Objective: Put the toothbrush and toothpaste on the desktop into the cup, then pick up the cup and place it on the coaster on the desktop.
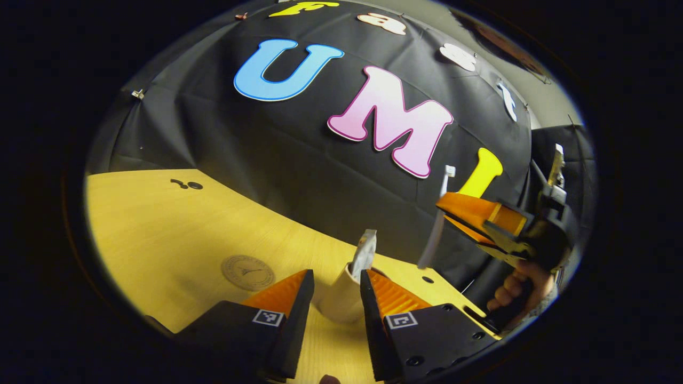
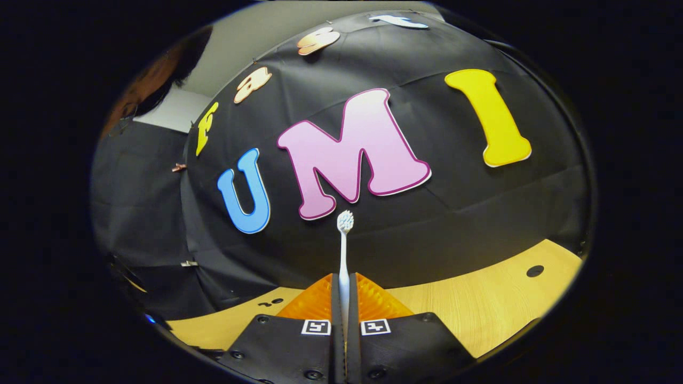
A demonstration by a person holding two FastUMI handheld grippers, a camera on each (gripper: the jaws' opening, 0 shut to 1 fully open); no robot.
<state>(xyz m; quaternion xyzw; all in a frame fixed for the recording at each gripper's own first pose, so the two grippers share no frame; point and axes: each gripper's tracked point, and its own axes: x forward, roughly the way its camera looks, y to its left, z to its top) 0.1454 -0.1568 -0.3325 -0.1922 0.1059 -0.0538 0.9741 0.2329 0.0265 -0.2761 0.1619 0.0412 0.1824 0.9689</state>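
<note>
Here, in the left gripper view, your left gripper (image 1: 336, 290) has its jaws set wide on either side of the cream cup (image 1: 341, 298), apart from its walls. The cup stands upright on the wooden desktop (image 1: 160, 234) with the toothpaste (image 1: 364, 253) tube poking out of it. The round coaster (image 1: 248, 272) lies on the desktop nearby. Your right gripper (image 2: 344, 298) is clamped tight on the white toothbrush (image 2: 344, 250), bristles uppermost, held above the desktop beside the cup
</note>
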